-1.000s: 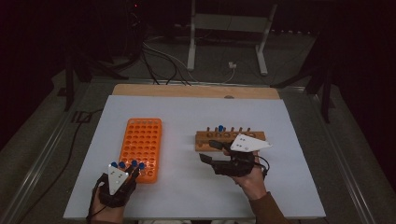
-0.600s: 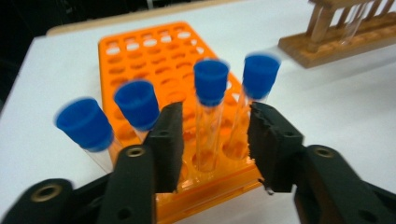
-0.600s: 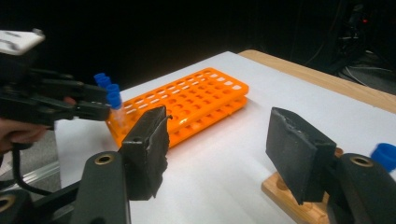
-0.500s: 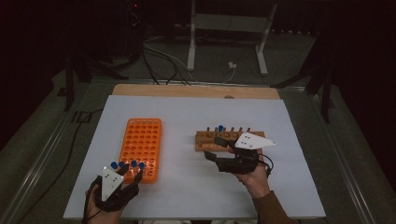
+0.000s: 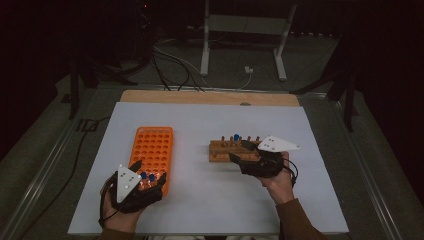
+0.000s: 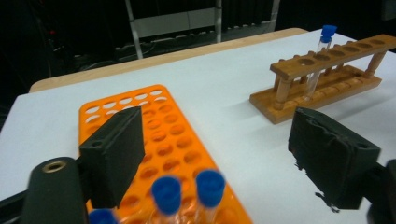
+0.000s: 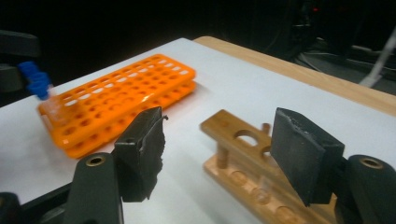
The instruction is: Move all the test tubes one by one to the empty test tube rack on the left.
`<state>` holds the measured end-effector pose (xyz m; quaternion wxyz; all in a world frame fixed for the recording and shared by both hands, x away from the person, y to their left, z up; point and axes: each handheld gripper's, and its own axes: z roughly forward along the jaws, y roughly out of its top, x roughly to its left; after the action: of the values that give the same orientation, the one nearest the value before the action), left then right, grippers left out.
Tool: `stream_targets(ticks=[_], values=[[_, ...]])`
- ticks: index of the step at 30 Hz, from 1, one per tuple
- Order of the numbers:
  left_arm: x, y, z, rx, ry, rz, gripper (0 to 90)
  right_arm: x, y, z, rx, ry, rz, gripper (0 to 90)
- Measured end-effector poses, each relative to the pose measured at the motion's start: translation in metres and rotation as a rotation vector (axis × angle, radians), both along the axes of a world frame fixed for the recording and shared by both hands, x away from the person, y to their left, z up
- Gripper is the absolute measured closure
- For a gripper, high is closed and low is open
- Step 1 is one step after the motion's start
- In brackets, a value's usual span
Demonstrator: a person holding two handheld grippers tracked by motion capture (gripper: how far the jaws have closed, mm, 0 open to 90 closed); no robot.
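The right tool (image 5: 239, 152) is hovering open and empty at the wooden rack's (image 5: 220, 150) near end; its upright blue-capped tube (image 5: 235, 138) is standing just beyond. The left tool (image 5: 148, 176), jaws just opened, is rising empty over tubes (image 6: 209, 184) in the orange rack (image 5: 152, 145).

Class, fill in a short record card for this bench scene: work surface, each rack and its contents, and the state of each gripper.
Surface: white table top
Orange rack: plastic, many holes; blue-capped tubes stand at its near end
Wooden rack: one blue-capped tube standing upright in it
Left gripper: jaws have just been opening, nothing between them, above the orange rack's near end
Right gripper: jaws apart, empty, at the wooden rack's end
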<state>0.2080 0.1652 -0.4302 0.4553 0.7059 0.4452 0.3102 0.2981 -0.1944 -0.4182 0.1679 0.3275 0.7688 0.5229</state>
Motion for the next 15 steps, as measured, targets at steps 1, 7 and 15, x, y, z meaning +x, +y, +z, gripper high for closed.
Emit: stream_targets(ticks=[1, 7, 15], values=[[0.002, -0.002, 0.001, -0.001, 0.004, -0.003, 16.8, 0.002, -0.001, 0.000, 0.002, -0.001, -0.007, 34.3], [0.014, -0.017, 0.001, -0.022, 0.021, -0.029, 9.4, 0.015, -0.003, -0.006, -0.008, 0.009, -0.062, 33.1], [0.024, -0.029, -0.002, -0.030, 0.071, -0.069, 0.3, 0.030, -0.005, -0.013, -0.020, 0.029, -0.110, 31.9]])
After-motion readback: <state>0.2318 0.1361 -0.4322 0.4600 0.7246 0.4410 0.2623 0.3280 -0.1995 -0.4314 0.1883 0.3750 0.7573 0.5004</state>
